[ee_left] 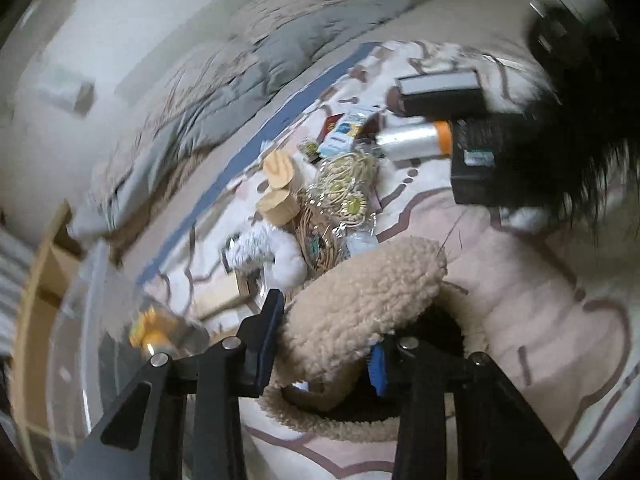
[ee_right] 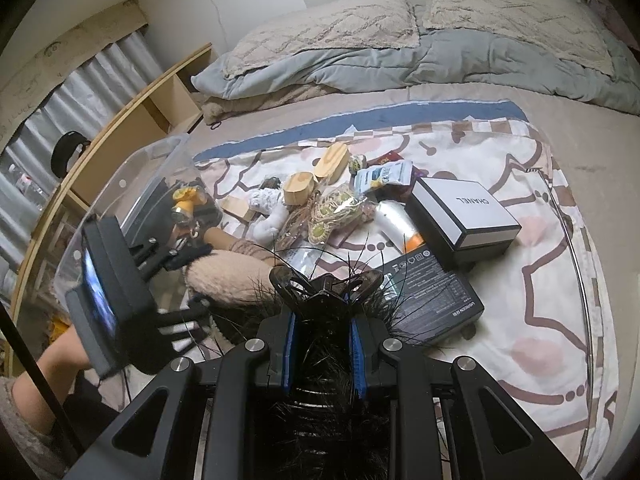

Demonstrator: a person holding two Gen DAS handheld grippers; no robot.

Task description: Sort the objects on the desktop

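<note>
My left gripper (ee_left: 328, 344) is shut on a beige fleece slipper (ee_left: 360, 300), held above the patterned cloth; the slipper also shows in the right wrist view (ee_right: 228, 280). My right gripper (ee_right: 322, 344) is shut on a black feathered hair claw (ee_right: 320, 296), which shows as a dark blur at the upper right of the left wrist view (ee_left: 580, 120). A pile of loose items lies on the cloth: wooden blocks (ee_right: 316, 172), woven coasters in a bag (ee_right: 332, 208), a white plush toy (ee_right: 268, 216), a silver tube with an orange cap (ee_right: 396, 224).
A clear plastic bin (ee_right: 132, 184) with a yellow item stands at the left, by a wooden shelf (ee_right: 132, 120). A black-and-white Chanel box (ee_right: 464, 216) and a flat black box (ee_right: 432, 296) lie right of the pile. Pillows and a grey duvet (ee_right: 440, 56) lie behind.
</note>
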